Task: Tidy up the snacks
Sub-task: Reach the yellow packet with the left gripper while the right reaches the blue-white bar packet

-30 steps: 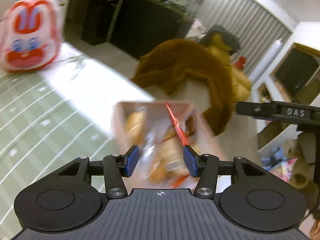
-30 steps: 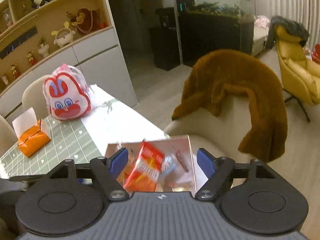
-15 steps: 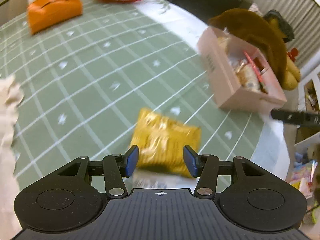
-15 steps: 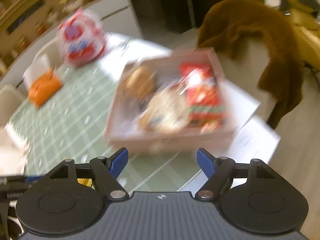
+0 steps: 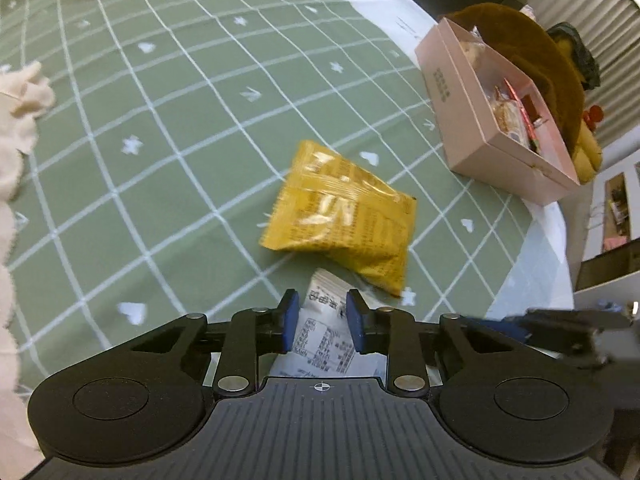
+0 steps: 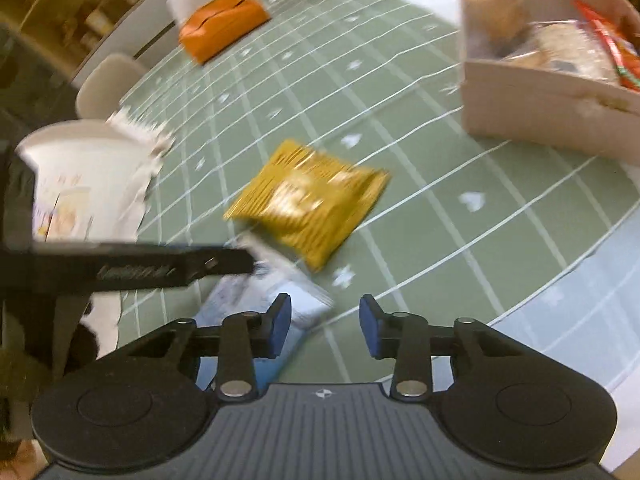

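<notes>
A dining table under a green tablecloth (image 5: 168, 128) gridded in white fills both wrist views, its pale plain border curving along the near right edge.

The left gripper (image 5: 322, 320) has just been closing its 2 blue pads; they now stand narrow on either side of a white printed packet (image 5: 324, 340) that lies flat on the cloth near that edge. Whether the pads actually press the packet cannot be told. In the right wrist view the same packet (image 6: 256, 300) is smeared by motion blur, with the left gripper's black finger (image 6: 132, 266) reaching over it from the left.

The right gripper (image 6: 325, 322) has also just been closing; only bare cloth shows in the gap between its pads, and the packet's corner lies beside its left pad, so it holds nothing.

Just beyond the white packet a yellow snack bag (image 5: 344, 216) lies flat, its near corner overlapping the packet's far end. Farther out, at the table's right edge, stands an open pink box (image 5: 464, 120) holding several wrapped snacks. An orange tissue pouch (image 6: 224, 24) sits toward the far side, and a white cup (image 6: 84, 184) stands blurred near the left edge.
</notes>
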The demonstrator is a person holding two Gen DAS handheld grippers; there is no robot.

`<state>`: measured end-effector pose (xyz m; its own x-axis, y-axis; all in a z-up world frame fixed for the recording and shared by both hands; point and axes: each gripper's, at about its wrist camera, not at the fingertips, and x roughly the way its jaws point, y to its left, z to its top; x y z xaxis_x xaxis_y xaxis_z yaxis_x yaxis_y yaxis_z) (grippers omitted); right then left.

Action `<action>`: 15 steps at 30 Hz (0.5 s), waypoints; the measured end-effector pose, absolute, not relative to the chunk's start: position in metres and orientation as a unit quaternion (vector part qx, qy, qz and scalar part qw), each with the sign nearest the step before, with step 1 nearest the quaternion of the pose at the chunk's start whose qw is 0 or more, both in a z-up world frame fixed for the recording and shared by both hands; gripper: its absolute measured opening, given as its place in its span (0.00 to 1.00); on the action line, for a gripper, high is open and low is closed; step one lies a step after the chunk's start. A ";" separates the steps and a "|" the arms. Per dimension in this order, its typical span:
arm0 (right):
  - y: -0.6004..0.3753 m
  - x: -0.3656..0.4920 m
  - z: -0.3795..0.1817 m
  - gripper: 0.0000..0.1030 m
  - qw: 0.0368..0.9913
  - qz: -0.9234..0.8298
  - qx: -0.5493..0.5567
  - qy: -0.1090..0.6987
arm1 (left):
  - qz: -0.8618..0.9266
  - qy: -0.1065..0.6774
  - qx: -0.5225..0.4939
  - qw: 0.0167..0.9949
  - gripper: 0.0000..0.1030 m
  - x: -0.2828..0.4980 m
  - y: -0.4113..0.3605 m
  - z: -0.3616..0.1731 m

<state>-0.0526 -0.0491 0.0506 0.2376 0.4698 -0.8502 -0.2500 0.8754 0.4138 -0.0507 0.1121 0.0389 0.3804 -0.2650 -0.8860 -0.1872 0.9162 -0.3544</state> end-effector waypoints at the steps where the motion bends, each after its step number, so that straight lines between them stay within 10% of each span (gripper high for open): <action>1: -0.050 -0.055 0.050 0.33 0.779 0.232 0.097 0.574 | -0.030 0.557 -0.210 0.803 0.29 -0.048 0.109 0.036; 9: -0.055 -0.064 0.058 0.37 0.806 0.206 0.049 0.552 | -0.052 0.535 -0.228 0.812 0.29 -0.030 0.097 0.047; 15: -0.038 -0.082 0.061 0.69 0.802 0.237 0.022 0.547 | -0.022 0.485 -0.189 0.854 0.29 -0.032 0.112 0.079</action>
